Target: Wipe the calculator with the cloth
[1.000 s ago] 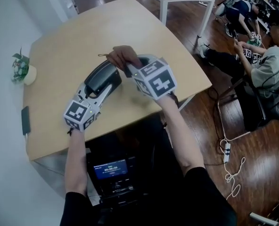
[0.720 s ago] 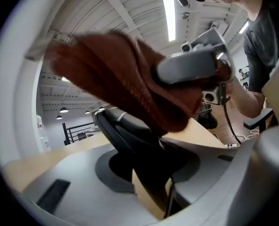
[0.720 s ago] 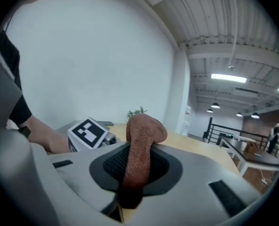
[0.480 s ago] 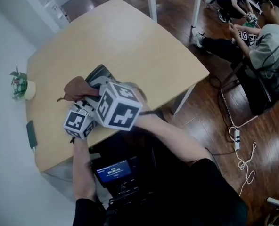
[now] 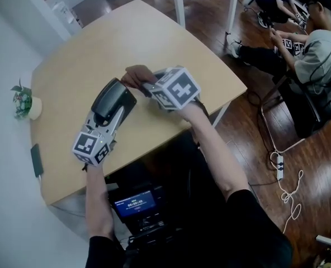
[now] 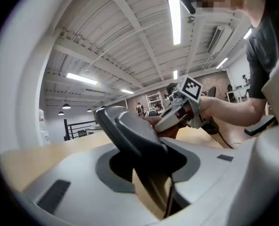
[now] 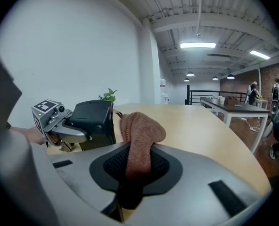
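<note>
"Tan table (image 5: 154,43) fills most of my head view, with both grippers over its near edge."

"What has the left one got?"

"My left gripper (image 5: 114,111) is pinching the calculator (image 5: 110,94): its own view shows the jaws partly spread, with the dark body (image 6: 130,135) clamped between them and sticking out ahead. The calculator runs lengthwise along the gripper above the near part of the table. Whether it rests on the wood, I cannot tell."

"And the right?"

"My right gripper (image 5: 147,86) has its jaws pressed onto the cloth (image 5: 135,76). In its own view the brown cloth (image 7: 140,140) rises from between the jaws and bunches at the front, just beside the calculator's (image 7: 93,121) far end. I cannot tell if the two touch."

"Anything else on the table?"

"One small potted plant (image 5: 23,102) at the left edge, and nearer me, a dark phone (image 5: 37,159) on that same edge, both well apart from the grippers."
</note>
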### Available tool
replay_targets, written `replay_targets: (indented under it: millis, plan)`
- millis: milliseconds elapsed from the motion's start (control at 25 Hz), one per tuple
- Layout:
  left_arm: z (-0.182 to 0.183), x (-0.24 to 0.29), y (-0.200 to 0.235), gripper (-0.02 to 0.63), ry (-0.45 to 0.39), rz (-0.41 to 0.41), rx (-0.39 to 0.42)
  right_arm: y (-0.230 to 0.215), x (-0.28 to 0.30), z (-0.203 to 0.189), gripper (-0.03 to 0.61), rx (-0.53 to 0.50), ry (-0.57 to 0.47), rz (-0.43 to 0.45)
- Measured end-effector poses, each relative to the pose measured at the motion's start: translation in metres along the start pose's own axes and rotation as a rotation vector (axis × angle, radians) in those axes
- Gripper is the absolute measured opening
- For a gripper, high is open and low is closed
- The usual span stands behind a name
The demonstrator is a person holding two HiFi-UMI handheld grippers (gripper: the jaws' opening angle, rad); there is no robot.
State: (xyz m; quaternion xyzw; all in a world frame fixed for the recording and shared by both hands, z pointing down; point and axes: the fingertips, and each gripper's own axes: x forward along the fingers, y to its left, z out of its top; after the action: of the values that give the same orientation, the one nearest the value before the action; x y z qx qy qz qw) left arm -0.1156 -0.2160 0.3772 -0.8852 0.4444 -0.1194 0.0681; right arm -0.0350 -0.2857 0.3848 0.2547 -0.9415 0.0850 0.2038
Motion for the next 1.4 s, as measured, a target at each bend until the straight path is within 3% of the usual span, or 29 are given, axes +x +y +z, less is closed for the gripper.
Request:
replay_targets:
  millis: [120, 280, 360, 480, 640, 800, 960, 1040, 1280, 1400]
  plan:
    - [-0.003, -0.007, 0.015, 0.163, -0.017, 0.022, -0.142, 0.027, -0.001, -0.001, 0.057, -0.005, -0.04, 0.03]
    - [0.0, -0.031, 0.036, 0.16, -0.064, 0.067, -0.436, 0.099, 0.025, 0.007, 0.058, -0.115, -0.037, 0.182]
    - [0.003, -0.048, 0.042, 0.165, -0.089, 0.09, -0.537, 0.124, 0.043, 0.012, 0.058, -0.172, -0.016, 0.232]
    - [0.009, -0.067, 0.047, 0.266, -0.154, 0.083, -0.645, 0.134, 0.071, 0.013, 0.058, -0.245, 0.043, 0.257]
    - [0.017, -0.063, 0.042, 0.344, -0.201, 0.06, -0.738, 0.133, 0.106, 0.006, 0.058, -0.272, 0.154, 0.297]
    - [0.017, -0.042, 0.046, 0.347, -0.195, 0.066, -0.785, 0.111, 0.121, 0.002, 0.058, -0.245, 0.233, 0.29]
    - [0.011, -0.026, 0.051, 0.359, -0.157, 0.097, -0.799, 0.068, 0.109, 0.004, 0.057, -0.16, 0.219, 0.188]
    - [0.014, -0.021, 0.05, 0.359, -0.128, 0.113, -0.755, 0.058, 0.1, 0.006, 0.057, -0.106, 0.19, 0.165]
    - [0.013, -0.001, 0.002, 0.361, 0.024, 0.027, -0.387, 0.056, 0.09, -0.023, 0.057, -0.099, 0.224, 0.192]
    - [0.004, 0.0, -0.015, 0.364, 0.095, -0.061, -0.299, 0.029, 0.07, -0.029, 0.057, -0.112, 0.231, 0.112]
